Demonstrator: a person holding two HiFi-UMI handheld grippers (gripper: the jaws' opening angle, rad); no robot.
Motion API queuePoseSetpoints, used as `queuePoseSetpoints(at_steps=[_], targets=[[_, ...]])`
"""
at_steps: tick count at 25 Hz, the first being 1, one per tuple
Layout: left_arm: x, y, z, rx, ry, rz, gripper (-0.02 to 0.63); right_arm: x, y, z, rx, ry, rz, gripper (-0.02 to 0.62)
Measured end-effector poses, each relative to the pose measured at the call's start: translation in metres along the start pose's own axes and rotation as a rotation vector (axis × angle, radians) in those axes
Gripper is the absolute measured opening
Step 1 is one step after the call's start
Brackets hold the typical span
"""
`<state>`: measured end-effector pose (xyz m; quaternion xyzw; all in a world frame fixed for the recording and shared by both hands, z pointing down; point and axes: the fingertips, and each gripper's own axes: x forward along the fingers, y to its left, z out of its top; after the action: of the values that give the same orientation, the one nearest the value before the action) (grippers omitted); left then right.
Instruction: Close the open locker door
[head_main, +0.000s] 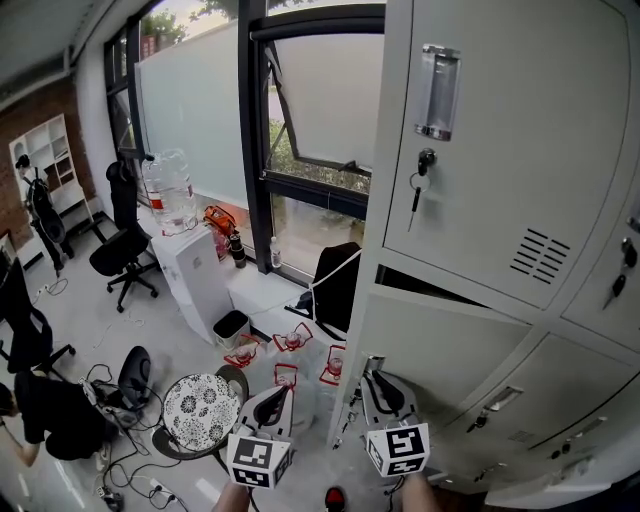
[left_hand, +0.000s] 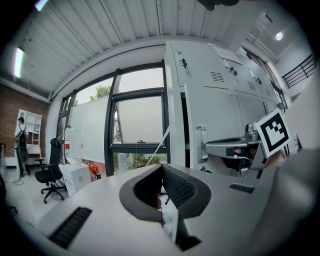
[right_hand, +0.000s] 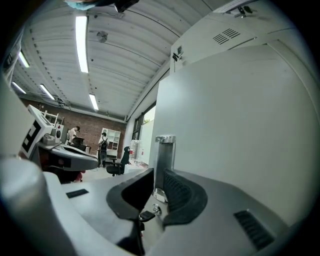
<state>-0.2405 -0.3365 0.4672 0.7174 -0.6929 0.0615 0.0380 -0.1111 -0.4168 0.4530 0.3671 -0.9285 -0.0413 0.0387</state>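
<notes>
You stand on a pale, glossy floor (head_main: 170, 330) in a workshop-like room: tall windows (head_main: 320, 100) ahead, a brick wall (head_main: 30, 130) at the far left, and a ribbed ceiling with strip lights overhead. A grey locker bank (head_main: 395, 150) fills the right side.

Two big water jugs (head_main: 170, 190) sit on a white dispenser (head_main: 195, 275) by the window wall. Four red-framed items (head_main: 292, 340) lie on the floor near the foot of the locker bank, with one round patterned stool (head_main: 200, 408) beside them. A person in black (head_main: 55, 415) crouches at the floor's lower left. Two keys hang from locks on the closed doors, and the nearer key (head_main: 418, 195) dangles under the upper door's chrome handle (head_main: 438, 90).

The open locker door (head_main: 440, 345) is in the lower tier at the bank's left end, right under that upper door. It is plain pale-grey sheet metal swung off its frame, with a dark wedge of gap along its top edge. Seen from your right gripper, its flat face fills the right side, and an upright chrome pull (right_hand: 164, 155) sits near its free edge.

Your left gripper (left_hand: 162, 170) points at the window, tips together and empty. Your right gripper (right_hand: 159, 176) has its jaws a narrow slit apart — the pull lines up just beyond that slit, with no pad pressing on it.
</notes>
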Motion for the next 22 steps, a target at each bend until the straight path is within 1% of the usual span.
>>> queuePoseSetpoints(at_steps=[19,22], targets=[[0.044,0.002,0.005,0.006,0.006,-0.009,0.021,0.028,-0.036,-0.004,0.013,0.004,-0.025,0.061],[0.050,0.002,0.005,0.006,0.009,-0.012,0.021,0.029,-0.037,-0.003,0.017,0.001,-0.017,0.043]])
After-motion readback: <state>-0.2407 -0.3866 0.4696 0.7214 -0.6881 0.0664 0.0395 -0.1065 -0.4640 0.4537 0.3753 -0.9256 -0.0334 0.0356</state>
